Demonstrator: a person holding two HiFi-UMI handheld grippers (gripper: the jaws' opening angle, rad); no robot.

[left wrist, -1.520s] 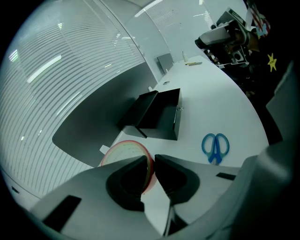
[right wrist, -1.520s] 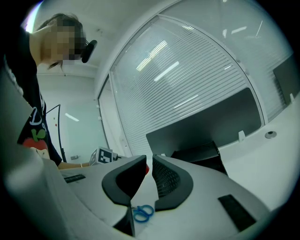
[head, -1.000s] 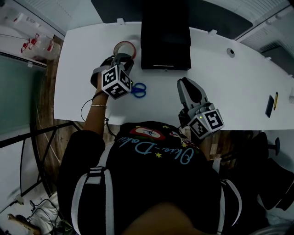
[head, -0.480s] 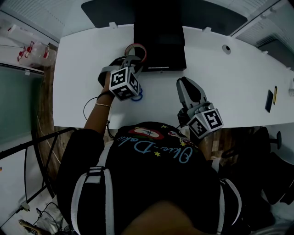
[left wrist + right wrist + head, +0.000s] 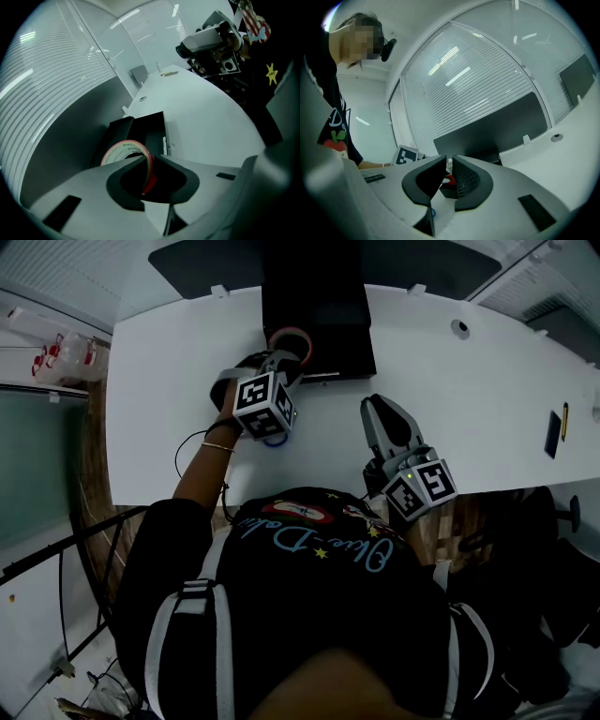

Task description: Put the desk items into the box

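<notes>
Two jaws of the left gripper [image 5: 284, 362] pinch the wall of the tape roll [image 5: 123, 151]. The box [image 5: 319, 310] lies just ahead. The right gripper [image 5: 382, 411], on its right, is nearly closed, empty.

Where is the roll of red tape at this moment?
The tape roll is in the upper middle of the head view, at the near left corner of the black box, its wall pinched in the left tool.

White desk [image 5: 487, 418] on wood floor [image 5: 97, 460] (slatted blinds [image 5: 478, 79] behind).
</notes>
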